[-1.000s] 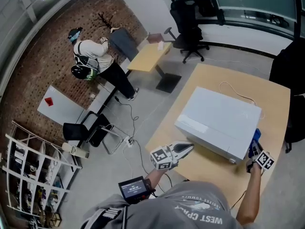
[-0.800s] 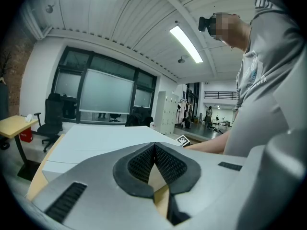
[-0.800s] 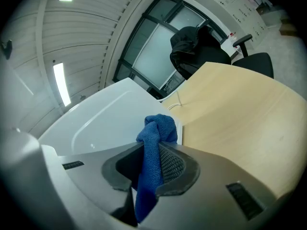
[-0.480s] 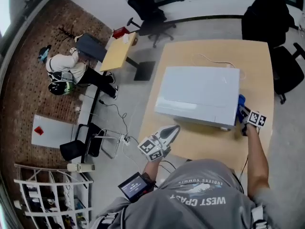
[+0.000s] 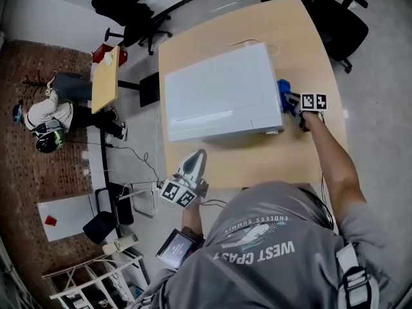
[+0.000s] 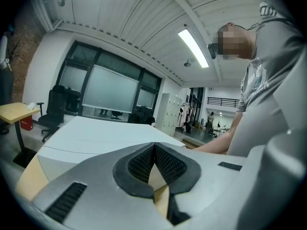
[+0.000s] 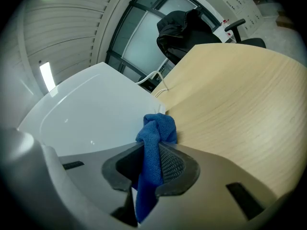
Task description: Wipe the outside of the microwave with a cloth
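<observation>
The white microwave (image 5: 219,92) stands on the wooden table (image 5: 257,163). My right gripper (image 5: 291,99) is at the microwave's right side wall, shut on a bunched blue cloth (image 5: 283,87). In the right gripper view the cloth (image 7: 156,133) sticks out past the jaws and touches the white wall (image 7: 91,119) low down, near the tabletop (image 7: 240,114). My left gripper (image 5: 193,163) hangs at the table's near edge, in front of the microwave, shut and empty. In the left gripper view its pads (image 6: 165,163) meet, with the microwave (image 6: 96,135) beyond.
A white cable (image 5: 248,42) lies behind the microwave. Black office chairs (image 5: 335,5) stand beyond the table's far right corner and another chair (image 5: 125,5) at the far left. A small table (image 5: 105,79), a seated person (image 5: 45,118) and floor cables (image 5: 138,156) are at the left.
The head view has swung round and now looks straighter down on the table. My right gripper has slid down the microwave's side wall with the cloth. The left gripper has hardly moved.
</observation>
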A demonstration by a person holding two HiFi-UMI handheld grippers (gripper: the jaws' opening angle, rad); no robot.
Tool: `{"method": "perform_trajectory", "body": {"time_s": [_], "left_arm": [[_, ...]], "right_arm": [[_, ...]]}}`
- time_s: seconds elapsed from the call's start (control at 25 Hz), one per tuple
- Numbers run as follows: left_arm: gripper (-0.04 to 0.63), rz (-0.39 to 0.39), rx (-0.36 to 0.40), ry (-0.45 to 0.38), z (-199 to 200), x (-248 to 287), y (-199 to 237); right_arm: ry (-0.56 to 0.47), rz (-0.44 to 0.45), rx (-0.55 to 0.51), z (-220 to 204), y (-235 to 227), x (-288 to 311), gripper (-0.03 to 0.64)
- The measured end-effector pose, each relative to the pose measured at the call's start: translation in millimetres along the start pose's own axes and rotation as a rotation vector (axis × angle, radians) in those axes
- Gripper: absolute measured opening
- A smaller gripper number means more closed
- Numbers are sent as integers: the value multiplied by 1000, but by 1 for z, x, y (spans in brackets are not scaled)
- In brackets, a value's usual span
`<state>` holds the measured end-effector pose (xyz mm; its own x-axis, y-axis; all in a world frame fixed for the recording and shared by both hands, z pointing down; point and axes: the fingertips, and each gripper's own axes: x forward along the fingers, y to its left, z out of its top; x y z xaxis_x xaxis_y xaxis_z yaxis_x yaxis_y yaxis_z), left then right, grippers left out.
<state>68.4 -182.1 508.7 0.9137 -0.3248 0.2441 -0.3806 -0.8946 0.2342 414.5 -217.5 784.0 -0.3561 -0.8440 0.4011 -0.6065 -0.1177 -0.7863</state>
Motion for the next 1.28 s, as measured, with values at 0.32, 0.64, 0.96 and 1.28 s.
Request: {"method": "perform_trajectory", "body": {"time_s": [0.32,0.64,0.96,1.28], "left_arm": [[23,-7,-17,-8,-1,0,9],[23,-29,-12,-33,4,2,23],[23,-66,-3,-68,13,0,38],[23,-121,-5,-92,23,-2,58]], "right_arm": [[1,2,-18,5,9,-4,83],[-59,53,-64,30,46,-17,83],[-131,97,-146,59,94,-41,82],[-176,85,-181,74,127,-57,83]]}}
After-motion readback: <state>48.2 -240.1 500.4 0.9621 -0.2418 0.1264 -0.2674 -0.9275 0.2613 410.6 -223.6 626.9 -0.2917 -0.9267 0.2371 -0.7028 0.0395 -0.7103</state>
